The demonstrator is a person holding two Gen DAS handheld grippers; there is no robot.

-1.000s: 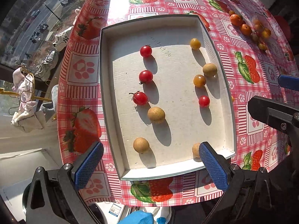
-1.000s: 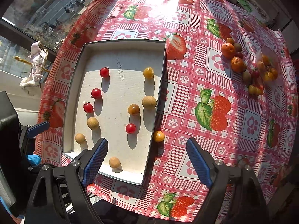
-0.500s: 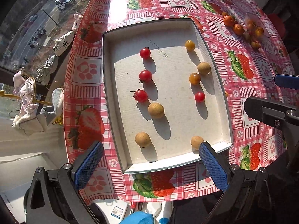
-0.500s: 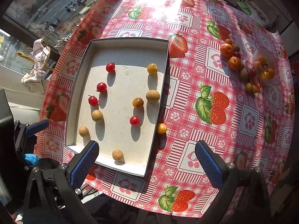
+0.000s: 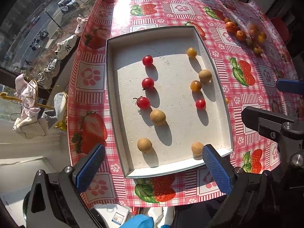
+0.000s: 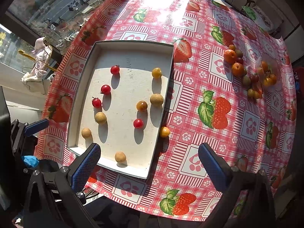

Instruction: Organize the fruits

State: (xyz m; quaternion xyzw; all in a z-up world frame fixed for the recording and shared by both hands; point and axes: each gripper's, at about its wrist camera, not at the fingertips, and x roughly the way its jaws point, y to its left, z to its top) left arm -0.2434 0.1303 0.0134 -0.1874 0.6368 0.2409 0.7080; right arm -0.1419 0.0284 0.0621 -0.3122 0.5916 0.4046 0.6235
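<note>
Since a second ago the right hand-held gripper (image 6: 149, 163) has just spread its jaws wider, nothing between them, while the left hand-held gripper (image 5: 152, 168) stays spread and empty over the tray's (image 5: 114, 114) near rim, one yellow tomato (image 6: 164, 132) lying outside its right wall on the bench (image 6: 218, 152), which is bare beyond.

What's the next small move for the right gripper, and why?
Probably lower the right gripper toward the yellow tomato that sits on the tablecloth against the outside of the tray. The jaws have just been opening and stand wide with nothing between them, and that fruit is the nearest one outside the tray; the rest of the loose pile lies farther off.
</note>
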